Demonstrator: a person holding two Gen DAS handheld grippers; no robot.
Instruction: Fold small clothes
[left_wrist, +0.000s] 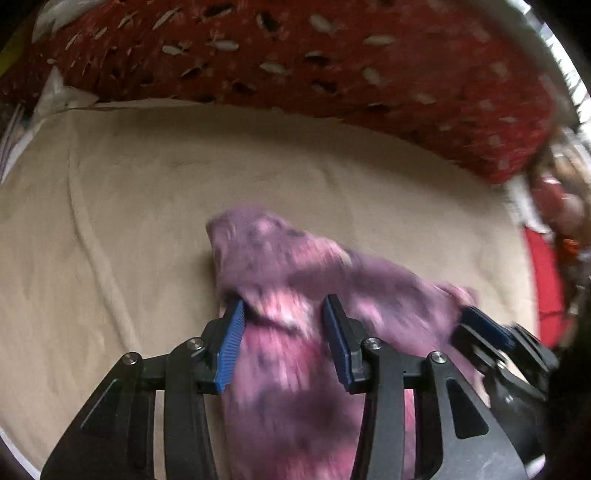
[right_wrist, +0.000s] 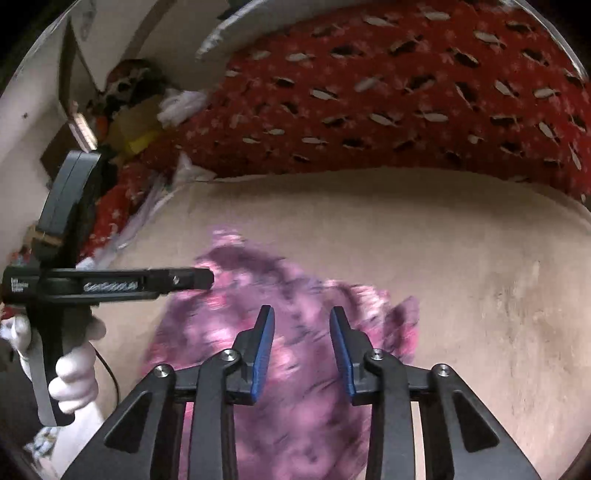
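Note:
A small purple and pink tie-dye garment (left_wrist: 295, 295) lies crumpled on a beige blanket (left_wrist: 129, 221). My left gripper (left_wrist: 282, 317) is open, its blue pads on either side of a raised fold of the garment. My right gripper (right_wrist: 301, 325) is open just above the same garment (right_wrist: 280, 332). In the left wrist view the right gripper (left_wrist: 491, 332) shows at the garment's right edge. In the right wrist view the left gripper (right_wrist: 199, 278) comes in from the left, held by a white-gloved hand (right_wrist: 74, 387). The image is blurred by motion.
A red patterned pillow (left_wrist: 295, 55) lies along the far side of the blanket; it also shows in the right wrist view (right_wrist: 406, 92). Cluttered boxes and cloths (right_wrist: 125, 110) sit at the far left. A red item (left_wrist: 543, 280) lies at the blanket's right edge.

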